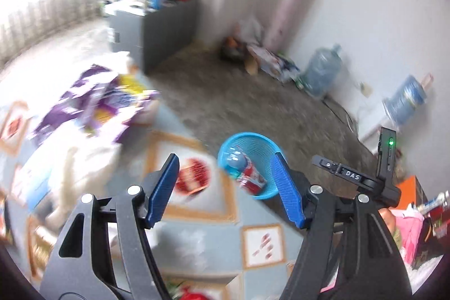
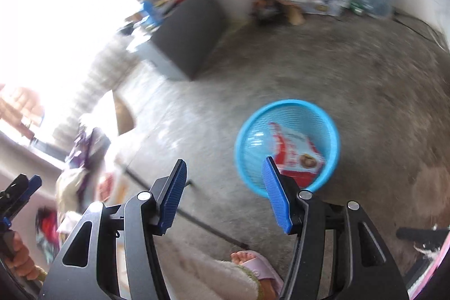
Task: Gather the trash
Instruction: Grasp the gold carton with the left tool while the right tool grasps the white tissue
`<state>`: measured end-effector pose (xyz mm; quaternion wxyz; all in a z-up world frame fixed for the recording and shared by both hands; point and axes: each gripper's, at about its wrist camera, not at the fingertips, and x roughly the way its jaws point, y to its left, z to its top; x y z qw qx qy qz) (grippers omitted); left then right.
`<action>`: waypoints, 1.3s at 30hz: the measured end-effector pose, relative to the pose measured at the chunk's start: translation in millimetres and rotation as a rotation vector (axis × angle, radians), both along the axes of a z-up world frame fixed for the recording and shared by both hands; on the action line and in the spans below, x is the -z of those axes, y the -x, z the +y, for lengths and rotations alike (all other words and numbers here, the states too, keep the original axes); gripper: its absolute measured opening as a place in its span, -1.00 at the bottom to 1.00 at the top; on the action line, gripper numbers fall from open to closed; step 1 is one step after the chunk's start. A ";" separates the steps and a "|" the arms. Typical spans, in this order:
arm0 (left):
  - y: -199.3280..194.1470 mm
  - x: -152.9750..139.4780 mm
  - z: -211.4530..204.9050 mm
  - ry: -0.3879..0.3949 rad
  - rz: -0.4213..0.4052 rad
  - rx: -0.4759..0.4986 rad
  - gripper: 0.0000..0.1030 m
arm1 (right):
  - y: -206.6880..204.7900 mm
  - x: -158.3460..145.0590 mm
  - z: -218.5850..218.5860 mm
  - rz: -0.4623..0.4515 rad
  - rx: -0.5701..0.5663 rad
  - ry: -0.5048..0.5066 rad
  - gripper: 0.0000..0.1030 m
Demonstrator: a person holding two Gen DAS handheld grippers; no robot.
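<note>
A blue mesh basket (image 1: 244, 135) stands on the grey floor beside the patterned blanket. In it lie a red and white packet (image 1: 251, 179) and a pale rounded item (image 1: 234, 159), too blurred to name. My left gripper (image 1: 225, 159) hangs above the blanket's edge, open and empty, with the basket just behind its right finger. In the right wrist view the basket (image 2: 289, 102) with the packet (image 2: 299, 156) sits below my right gripper (image 2: 224, 162), which is open with nothing between its fingers. Purple and yellow wrappers (image 1: 98, 103) lie on the blanket to the left.
A grey cabinet (image 1: 157, 33) piled with things stands at the back. Boxes and two large water bottles (image 1: 323, 72) line the wall. A foot in a pink slipper (image 2: 253, 264) is near the front. A hand (image 2: 19, 257) holds the other gripper at far left.
</note>
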<state>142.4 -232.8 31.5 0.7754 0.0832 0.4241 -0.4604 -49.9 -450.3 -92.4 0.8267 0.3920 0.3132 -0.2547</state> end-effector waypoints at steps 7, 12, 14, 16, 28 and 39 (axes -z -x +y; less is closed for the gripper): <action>-16.0 -15.4 113.6 0.057 -0.056 -0.220 0.24 | -47.0 -28.0 51.4 -0.046 -0.212 0.023 0.07; -35.7 -4.7 181.6 0.075 -0.038 -0.349 0.23 | -75.5 -38.8 86.4 -0.058 -0.330 0.013 0.07; -43.6 4.4 199.3 0.081 -0.018 -0.378 0.14 | -87.7 -41.9 101.2 -0.058 -0.376 0.011 0.07; -52.8 14.3 213.9 0.085 0.008 -0.408 0.01 | -100.8 -44.9 116.1 -0.060 -0.427 0.007 0.07; -101.8 80.7 256.3 0.025 0.098 -0.545 -0.49 | -189.0 -26.4 192.7 0.039 -0.689 0.040 -0.16; -74.2 100.4 241.7 0.001 0.146 -0.461 -0.55 | -201.1 -0.5 224.1 0.114 -0.782 -0.049 -0.91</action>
